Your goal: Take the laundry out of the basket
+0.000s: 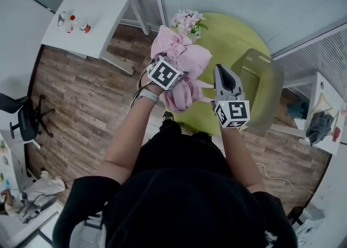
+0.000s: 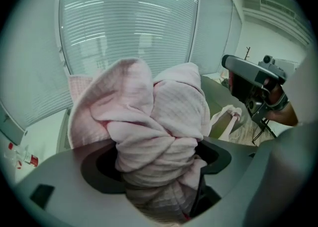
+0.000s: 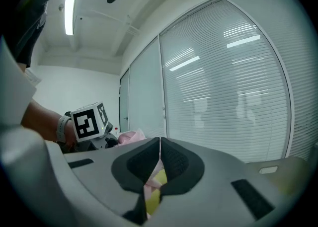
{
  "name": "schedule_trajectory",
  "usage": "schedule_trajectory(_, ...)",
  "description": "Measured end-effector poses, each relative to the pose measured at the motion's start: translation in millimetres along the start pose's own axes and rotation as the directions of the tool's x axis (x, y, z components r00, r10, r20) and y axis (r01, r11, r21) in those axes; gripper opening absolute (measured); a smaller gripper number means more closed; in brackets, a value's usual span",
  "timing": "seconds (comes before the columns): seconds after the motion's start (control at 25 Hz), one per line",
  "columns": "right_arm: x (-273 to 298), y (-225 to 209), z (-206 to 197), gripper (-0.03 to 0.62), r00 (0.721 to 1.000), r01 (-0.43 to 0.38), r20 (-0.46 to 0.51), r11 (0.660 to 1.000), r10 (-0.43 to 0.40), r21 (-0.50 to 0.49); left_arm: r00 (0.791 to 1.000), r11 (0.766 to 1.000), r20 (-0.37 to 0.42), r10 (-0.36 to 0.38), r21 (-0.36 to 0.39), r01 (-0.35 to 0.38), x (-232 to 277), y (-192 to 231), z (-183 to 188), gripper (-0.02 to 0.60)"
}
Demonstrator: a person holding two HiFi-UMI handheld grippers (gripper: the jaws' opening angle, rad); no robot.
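Observation:
A bundle of pink laundry (image 1: 183, 51) hangs bunched over the round green table (image 1: 233, 38). My left gripper (image 1: 174, 65) is shut on it, and in the left gripper view the cloth (image 2: 164, 107) fills the wide gap between the jaws (image 2: 159, 156). A thin tail of the cloth (image 1: 201, 84) trails toward my right gripper (image 1: 219, 69), which sits just right of the bundle. Its pads meet (image 3: 159, 144); I cannot tell whether any cloth is pinched between them. The olive basket (image 1: 264, 84) stands at the table's right edge, beside the right gripper.
A bunch of pink flowers (image 1: 187, 21) stands at the table's far left edge. A white table (image 1: 103, 16) with small items is at the upper left, an office chair (image 1: 24, 119) at the left. A white shelf with dark cloth (image 1: 320, 125) stands on the right.

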State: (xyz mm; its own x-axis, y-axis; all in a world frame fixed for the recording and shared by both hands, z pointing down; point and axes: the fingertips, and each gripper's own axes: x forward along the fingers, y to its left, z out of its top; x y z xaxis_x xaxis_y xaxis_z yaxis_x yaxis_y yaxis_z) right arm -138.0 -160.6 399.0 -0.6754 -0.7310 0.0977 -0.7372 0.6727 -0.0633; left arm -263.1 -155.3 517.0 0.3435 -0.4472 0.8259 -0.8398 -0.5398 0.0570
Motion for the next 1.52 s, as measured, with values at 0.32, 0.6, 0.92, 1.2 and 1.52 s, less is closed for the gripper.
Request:
schedule_trajectory(0.32,33.6,28.3,-29.1,0.025,0.994,0.104,-0.048,0.994,-0.103,0.031,0.99,0.994,-0.094,-0.104,0.023,0.107,40.7,30.9,-49.4,0.42)
schedule_trajectory(0.6,46.0,30.3,-60.7,0.025,0.985,0.143,-0.11,0.988,-0.136,0.055,0.978,0.987,-0.153,-0.143,0.047,0.151,71.1,34.9,-71.8,0.42)
schedule_trajectory(0.92,45.7,12.2,-100.1,0.025,0.97,0.187,-0.173,0.978,-0.169,0.09,0.962,0.976,-0.168,-0.217,-0.008,0.218,111.3,14.9,-81.3,0.42)
schedule_trajectory(1.2,43.0,6.4,-129.3,0.025,0.96,0.204,-0.217,0.973,-0.177,0.107,0.961,0.977,-0.179,-0.213,-0.033,0.21,137.7,7.6,-89.9,0.422)
schedule_trajectory(1.52,31.8,0.7,-149.5,0.025,0.95,0.225,-0.248,0.966,-0.189,0.124,0.967,0.98,-0.176,-0.182,-0.11,0.165,178.8,10.1,-99.1,0.422)
